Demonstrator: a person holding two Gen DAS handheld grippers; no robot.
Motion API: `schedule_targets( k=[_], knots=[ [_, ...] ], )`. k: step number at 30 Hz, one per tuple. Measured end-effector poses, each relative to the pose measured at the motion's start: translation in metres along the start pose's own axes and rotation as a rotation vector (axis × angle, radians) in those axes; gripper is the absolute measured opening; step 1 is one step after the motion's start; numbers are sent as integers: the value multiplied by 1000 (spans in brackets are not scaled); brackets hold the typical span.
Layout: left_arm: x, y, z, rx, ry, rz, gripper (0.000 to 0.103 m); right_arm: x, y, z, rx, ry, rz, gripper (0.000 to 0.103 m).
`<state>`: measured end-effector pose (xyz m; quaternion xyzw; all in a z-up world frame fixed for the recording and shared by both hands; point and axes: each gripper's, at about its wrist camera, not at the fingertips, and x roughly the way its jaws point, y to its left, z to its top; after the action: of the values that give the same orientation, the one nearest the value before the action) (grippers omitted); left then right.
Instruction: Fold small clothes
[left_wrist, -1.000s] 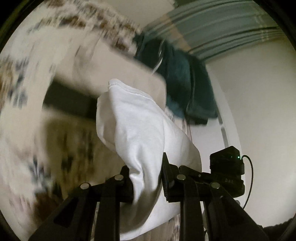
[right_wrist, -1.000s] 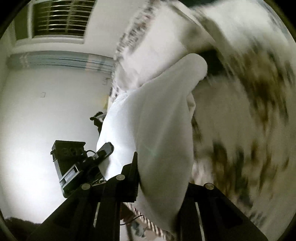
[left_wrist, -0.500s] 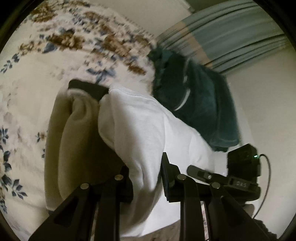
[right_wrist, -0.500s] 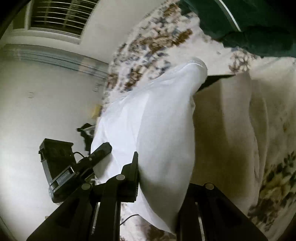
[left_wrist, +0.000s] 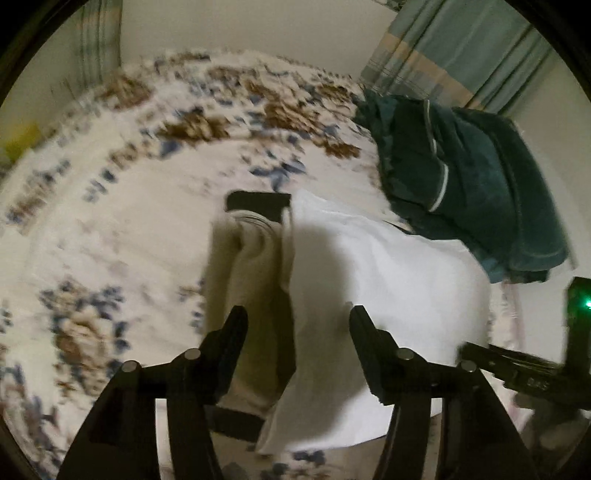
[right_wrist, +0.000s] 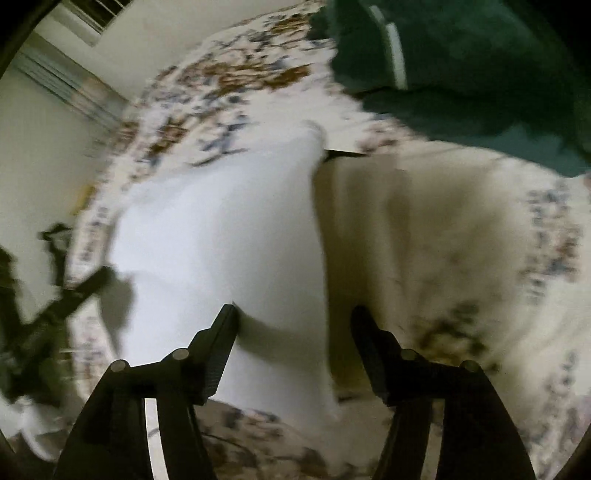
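A white garment (left_wrist: 384, 280) lies folded on the flowered bedspread (left_wrist: 110, 229), partly over a beige garment (left_wrist: 247, 280) with a black band. My left gripper (left_wrist: 295, 321) hangs just above both, its jaws opening, the pads clear of the cloth below. In the right wrist view the white garment (right_wrist: 221, 236) lies left of the beige garment (right_wrist: 413, 236). My right gripper (right_wrist: 295, 321) is over the seam between them, jaws opening, with the cloth under the gap and not pinched. The other gripper shows at each view's edge.
A dark green garment (left_wrist: 469, 177) with a white stripe is heaped on the bed behind the pile, seen also as the green heap (right_wrist: 461, 66) top right. Striped curtains (left_wrist: 454, 48) and a pale wall stand behind. The bed's edge (right_wrist: 92, 225) drops off to the left.
Both grippers carried the white garment across to the beige one, tipped downward and let it go. Their jaws went from shut on the cloth to wide apart.
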<state>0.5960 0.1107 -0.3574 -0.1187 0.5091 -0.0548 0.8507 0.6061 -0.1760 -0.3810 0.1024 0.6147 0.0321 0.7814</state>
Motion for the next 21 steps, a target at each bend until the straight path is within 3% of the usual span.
schedule_targets(
  k=[2, 4, 10, 21],
  knots=[
    [-7, -7, -5, 28, -15, 51, 103, -13, 4, -12, -19, -26, -118, 94],
    [-20, -17, -16, 55, -30, 91, 103, -25, 5, -22, -27, -33, -176, 102],
    [-64, -39, -38, 71, -50, 145, 103, -83, 18, -56, -53, -125, -315, 102],
    [-205, -91, -90, 131, -153, 177, 103, -247, 39, -146, -44, -278, -339, 102]
  ],
)
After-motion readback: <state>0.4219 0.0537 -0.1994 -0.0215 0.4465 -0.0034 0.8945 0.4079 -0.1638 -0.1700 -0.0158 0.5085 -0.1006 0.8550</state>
